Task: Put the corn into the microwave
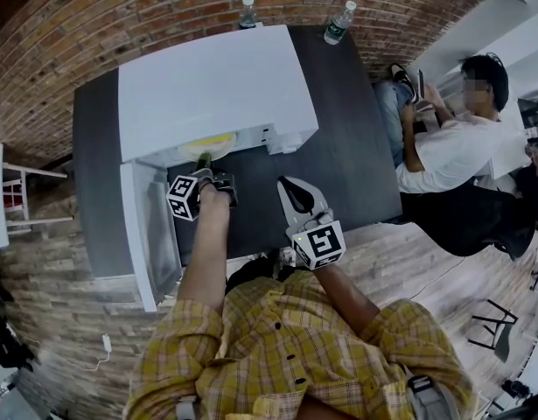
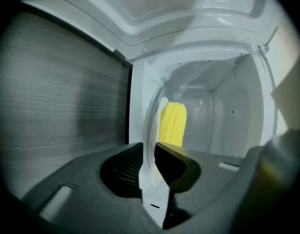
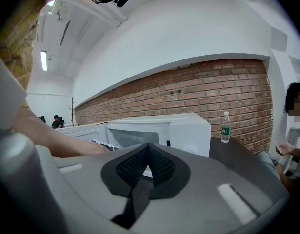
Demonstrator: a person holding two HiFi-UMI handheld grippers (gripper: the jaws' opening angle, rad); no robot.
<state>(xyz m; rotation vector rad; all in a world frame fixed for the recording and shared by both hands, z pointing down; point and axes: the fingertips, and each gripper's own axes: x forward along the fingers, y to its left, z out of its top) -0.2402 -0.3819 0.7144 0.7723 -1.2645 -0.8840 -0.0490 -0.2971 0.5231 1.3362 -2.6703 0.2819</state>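
A yellow corn cob (image 2: 172,123) lies on a white plate (image 2: 150,130) inside the white microwave (image 1: 216,86), whose door (image 1: 150,234) hangs open to the left. From the head view only the plate's yellow-tinged edge (image 1: 207,144) shows in the opening. My left gripper (image 1: 205,160) reaches into the cavity. The plate's rim stands between its jaws (image 2: 152,152), with a dark gap on each side, so the gripper is open. My right gripper (image 1: 283,183) hovers over the dark table in front of the microwave, shut and empty (image 3: 149,147).
The microwave sits on a dark table (image 1: 347,147) against a brick wall. Two water bottles (image 1: 339,23) (image 1: 248,11) stand at the table's far edge. A person (image 1: 452,147) sits by the table's right side. The open door blocks the left.
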